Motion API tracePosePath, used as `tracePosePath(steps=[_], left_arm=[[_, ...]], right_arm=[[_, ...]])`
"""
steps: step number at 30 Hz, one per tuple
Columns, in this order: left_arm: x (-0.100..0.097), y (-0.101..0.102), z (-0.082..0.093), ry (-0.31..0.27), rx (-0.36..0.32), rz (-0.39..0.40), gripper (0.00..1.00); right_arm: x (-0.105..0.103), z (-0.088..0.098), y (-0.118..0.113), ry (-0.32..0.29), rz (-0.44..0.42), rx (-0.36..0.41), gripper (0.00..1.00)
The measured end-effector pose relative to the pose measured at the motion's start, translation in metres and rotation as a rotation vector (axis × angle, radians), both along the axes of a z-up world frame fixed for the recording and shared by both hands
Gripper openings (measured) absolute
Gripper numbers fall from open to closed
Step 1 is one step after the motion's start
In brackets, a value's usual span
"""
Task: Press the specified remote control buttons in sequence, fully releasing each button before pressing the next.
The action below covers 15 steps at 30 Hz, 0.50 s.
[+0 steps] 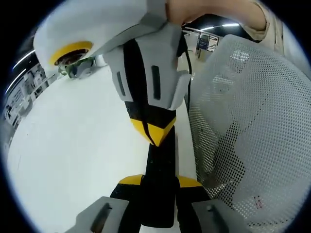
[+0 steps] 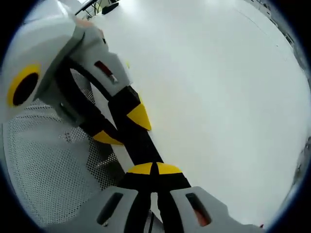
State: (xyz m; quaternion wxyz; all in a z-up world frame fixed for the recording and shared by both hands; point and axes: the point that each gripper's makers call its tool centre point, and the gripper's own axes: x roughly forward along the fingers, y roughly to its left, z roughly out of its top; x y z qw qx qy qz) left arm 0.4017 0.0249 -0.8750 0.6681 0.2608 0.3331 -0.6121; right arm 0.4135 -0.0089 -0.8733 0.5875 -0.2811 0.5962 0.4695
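Black remote (image 1: 159, 189) sits gripped in your left fingers (image 1: 158, 180); right fingers (image 2: 154, 169), clenched, may push it loose near the mesh basket (image 1: 252, 131).

In the left gripper view, the left gripper (image 1: 159, 182) rose from the bottom edge with its yellow-tipped jaws spread to either side of a long black object. The right gripper (image 1: 151, 127) came down from above toward it, jaws pinched together, tips meeting at a point. A hand (image 1: 214, 12) gripped that tool from behind. In the right gripper view, the right gripper (image 2: 154, 169) had its jaws closed, the left gripper (image 2: 124, 127) reaching in from the upper left.
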Motion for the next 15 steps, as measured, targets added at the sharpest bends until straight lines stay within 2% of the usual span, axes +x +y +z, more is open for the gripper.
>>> tracePosePath(steps=[1,2,3,4,5,9,15], left_arm=[[0.0000,0.0000,-0.0001,0.000,0.001,0.001,0.24],[0.0001,0.0000,-0.0003,0.000,0.000,0.002,0.24],[0.0001,0.0000,-0.0002,0.001,-0.001,0.004,0.24],[0.0001,0.0000,0.0000,0.002,-0.003,0.005,0.24],[0.0001,0.0000,0.0000,0.004,-0.004,0.008,0.24],[0.0006,-0.0002,-0.0007,0.008,-0.001,0.019,0.25],[0.0008,-0.0011,-0.0002,0.020,0.001,0.029,0.24]], right_arm=[[0.0001,0.0002,0.0004,-0.026,-0.009,0.012,0.00],[0.0009,0.0004,0.0009,-0.063,0.018,0.017,0.00],[0.0006,0.0012,0.0023,-0.122,0.138,0.036,0.00],[-0.0005,0.0016,0.0030,-0.154,0.179,0.049,0.00],[-0.0013,0.0014,0.0025,-0.159,0.163,0.054,0.00],[0.0006,0.0018,0.0000,-0.113,0.046,0.097,0.00],[-0.0001,0.0021,-0.0068,-0.118,0.041,0.108,0.00]])
